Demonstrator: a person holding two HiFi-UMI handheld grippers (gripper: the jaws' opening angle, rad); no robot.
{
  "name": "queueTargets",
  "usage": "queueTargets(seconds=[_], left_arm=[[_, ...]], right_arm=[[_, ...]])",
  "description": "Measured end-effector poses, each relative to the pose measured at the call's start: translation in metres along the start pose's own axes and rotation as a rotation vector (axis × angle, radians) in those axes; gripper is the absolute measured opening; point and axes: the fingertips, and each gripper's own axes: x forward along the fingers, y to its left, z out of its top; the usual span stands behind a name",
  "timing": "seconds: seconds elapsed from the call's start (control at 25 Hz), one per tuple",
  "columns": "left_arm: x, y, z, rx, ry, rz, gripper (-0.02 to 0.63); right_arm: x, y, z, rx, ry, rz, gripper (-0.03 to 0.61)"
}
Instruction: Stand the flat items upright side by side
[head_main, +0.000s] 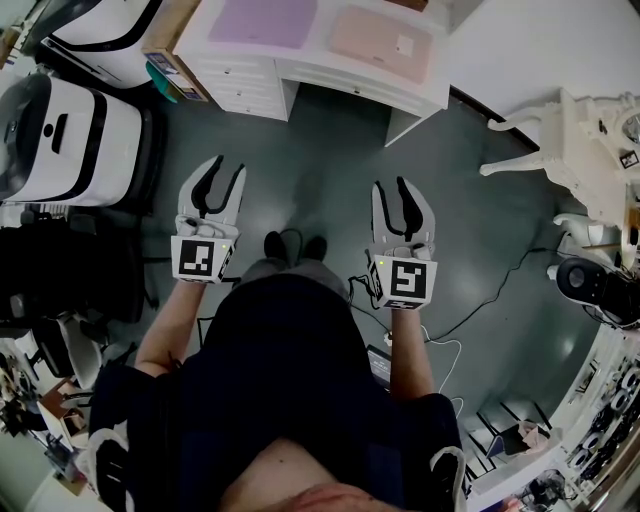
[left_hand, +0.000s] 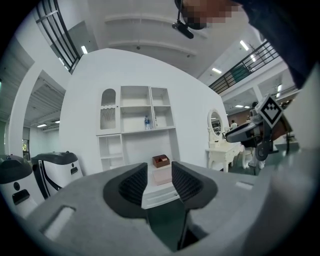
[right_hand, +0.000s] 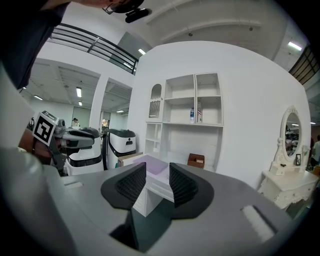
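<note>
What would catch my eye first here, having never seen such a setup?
Two grey hand-held tools, the left gripper and right gripper, reach out over a dark floor, both with jaws apart and empty. Ahead, a white desk carries a flat purple item and a flat pink item lying side by side.

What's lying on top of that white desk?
On the desk, a purple pad and a pink pad lie flat side by side; a brown box sits beyond the pink one. Anything under the pads is covered.
</note>
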Motion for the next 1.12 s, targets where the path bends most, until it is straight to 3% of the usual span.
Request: queueTargets(seconds=[0.48, 1.12], left_arm=[[0.032, -0.019, 0.017, -0.004, -0.024, -0.038, 0.353], [0.079, -0.054, 0.036, 0.011, -0.033, -0.076, 0.434]], right_arm=[[0.007, -0.027, 0.0, 0.001, -0.018, 0.058, 0.281], [0.002, -0.072, -0.006, 0.014, -0.031, 0.092, 0.342]])
